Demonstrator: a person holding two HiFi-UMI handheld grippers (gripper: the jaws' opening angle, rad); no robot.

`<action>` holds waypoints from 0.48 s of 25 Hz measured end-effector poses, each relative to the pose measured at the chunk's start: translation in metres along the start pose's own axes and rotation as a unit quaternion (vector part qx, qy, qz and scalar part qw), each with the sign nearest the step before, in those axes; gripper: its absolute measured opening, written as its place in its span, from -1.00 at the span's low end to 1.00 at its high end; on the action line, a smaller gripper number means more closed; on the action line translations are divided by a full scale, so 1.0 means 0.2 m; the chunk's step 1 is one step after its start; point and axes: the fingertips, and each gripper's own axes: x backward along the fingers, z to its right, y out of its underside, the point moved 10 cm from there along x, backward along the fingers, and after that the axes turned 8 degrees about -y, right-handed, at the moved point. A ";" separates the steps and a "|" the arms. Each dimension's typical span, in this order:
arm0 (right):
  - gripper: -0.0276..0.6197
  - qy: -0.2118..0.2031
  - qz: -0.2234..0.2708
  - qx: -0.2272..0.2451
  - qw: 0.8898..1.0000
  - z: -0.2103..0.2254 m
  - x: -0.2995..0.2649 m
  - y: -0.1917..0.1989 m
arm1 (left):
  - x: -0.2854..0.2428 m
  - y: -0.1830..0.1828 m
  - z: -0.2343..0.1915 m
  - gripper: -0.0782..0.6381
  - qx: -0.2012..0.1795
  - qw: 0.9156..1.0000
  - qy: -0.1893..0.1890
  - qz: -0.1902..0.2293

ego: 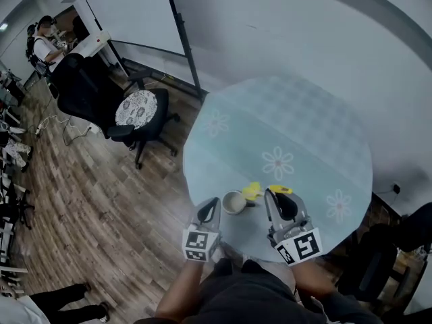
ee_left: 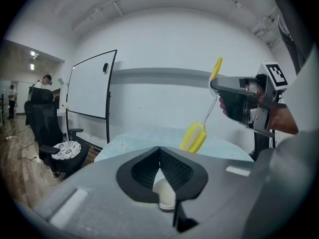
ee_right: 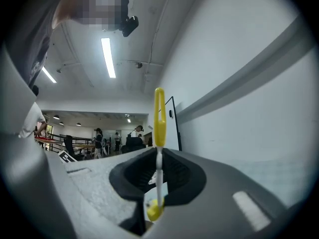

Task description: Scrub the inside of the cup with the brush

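Observation:
A white cup (ego: 234,202) stands near the front edge of the round table (ego: 297,127). My left gripper (ego: 212,206) is at the cup's left side. In the left gripper view its jaws (ee_left: 160,171) are shut with a white part of the cup (ee_left: 164,192) wedged between the pads. My right gripper (ego: 273,198) is shut on the thin white shaft of the brush (ee_right: 159,118). The brush's yellow sponge head (ego: 252,191) hangs just right of the cup's rim, outside it. From the left gripper view the sponge head (ee_left: 193,137) hangs in the air under the right gripper (ee_left: 239,101).
A black office chair with a patterned cushion (ego: 138,106) stands left of the table on the wooden floor. Behind it is a whiteboard (ego: 128,9). A person (ego: 44,42) sits far back left. A dark chair (ego: 405,241) is at the right.

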 end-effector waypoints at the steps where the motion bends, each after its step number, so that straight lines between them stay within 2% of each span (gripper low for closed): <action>1: -0.80 0.004 -0.002 0.000 1.000 0.01 -0.01 0.01 | -0.02 0.02 -0.01 -0.77 0.002 1.000 0.004 -0.002; 4: -0.80 0.017 -0.012 0.003 1.000 0.03 -0.03 0.06 | -0.08 0.06 -0.02 -0.77 0.000 1.000 0.019 -0.012; 7: -0.80 0.030 -0.026 0.026 0.999 0.05 -0.05 0.10 | -0.13 0.12 -0.02 -0.77 -0.002 0.999 0.032 -0.016; 10: -0.80 0.039 -0.033 0.029 0.998 0.08 -0.06 0.15 | -0.17 0.17 0.01 -0.76 -0.015 0.998 0.061 -0.015; 11: -0.80 0.041 -0.037 0.029 0.998 0.09 -0.06 0.17 | -0.18 0.19 0.03 -0.71 -0.022 0.997 0.066 -0.013; 12: -0.80 0.041 -0.041 0.032 0.998 0.10 -0.06 0.20 | -0.19 0.22 0.05 -0.56 -0.029 0.997 0.068 -0.012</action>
